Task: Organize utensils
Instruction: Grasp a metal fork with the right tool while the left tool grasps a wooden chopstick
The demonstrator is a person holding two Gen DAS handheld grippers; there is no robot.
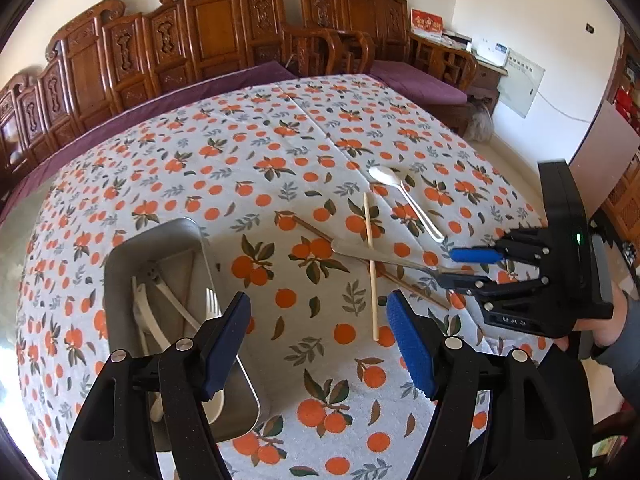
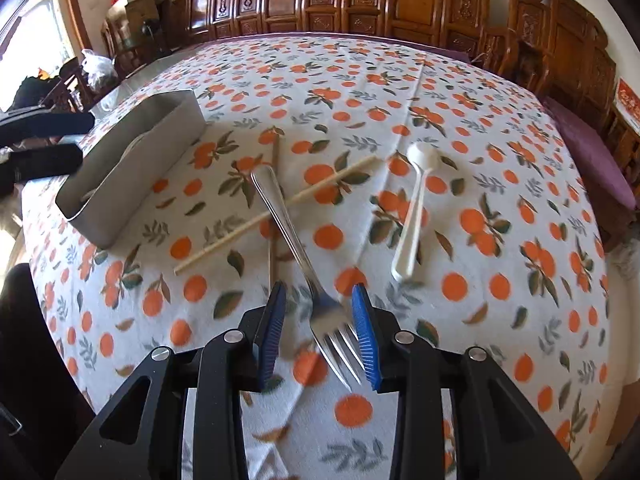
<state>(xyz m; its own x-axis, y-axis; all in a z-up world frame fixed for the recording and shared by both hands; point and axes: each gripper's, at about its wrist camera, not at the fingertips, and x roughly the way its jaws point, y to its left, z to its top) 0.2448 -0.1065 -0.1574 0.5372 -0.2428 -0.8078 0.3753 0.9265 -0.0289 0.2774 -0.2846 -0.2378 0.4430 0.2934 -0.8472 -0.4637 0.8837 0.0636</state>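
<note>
My right gripper [image 2: 319,334] straddles the metal fork [image 2: 288,240], fingers spread, ready to pinch it for the tray [image 2: 120,184]; left gripper [image 1: 318,340] waits spread.

I can make out gold characters on the red box [image 1: 427,24] by the wall and faint letters on my right tongs [image 1: 464,268], neither clear enough to read.

Bright daylight (window glare at left), fisheye-warped edges, blurred fork [image 2: 336,332].
</note>
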